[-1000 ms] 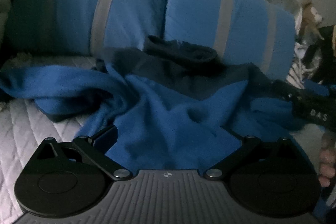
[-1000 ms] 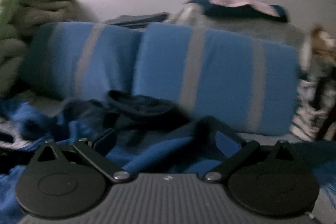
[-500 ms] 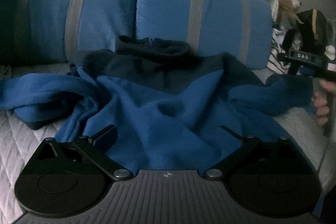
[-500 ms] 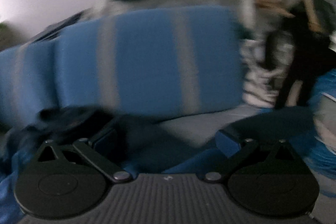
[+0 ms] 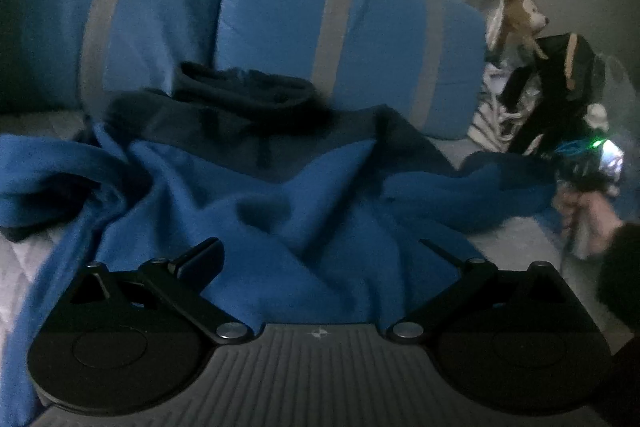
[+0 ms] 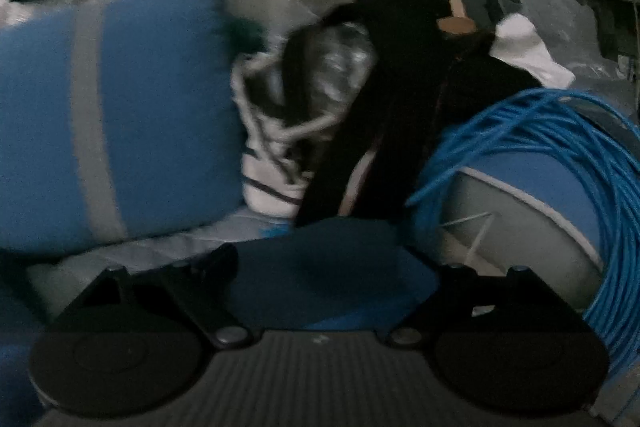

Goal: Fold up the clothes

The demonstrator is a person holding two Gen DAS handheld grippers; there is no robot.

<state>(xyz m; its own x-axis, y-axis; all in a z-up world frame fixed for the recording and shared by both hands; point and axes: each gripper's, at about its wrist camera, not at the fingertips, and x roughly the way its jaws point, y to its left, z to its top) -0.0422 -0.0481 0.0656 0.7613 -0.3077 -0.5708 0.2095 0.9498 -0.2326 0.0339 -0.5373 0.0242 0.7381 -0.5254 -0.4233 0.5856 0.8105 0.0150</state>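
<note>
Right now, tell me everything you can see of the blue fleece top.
The fleece top looks like soft, thick blue pile with a dark navy yoke and collar. It lies unfolded and rumpled on the bed, collar toward the two blue pillows. One sleeve trails to the left over the pale quilt; the other stretches right, its cuff between the jaws of the right hand-held gripper, which are closing. The hem runs under the left hand-held gripper.
</note>
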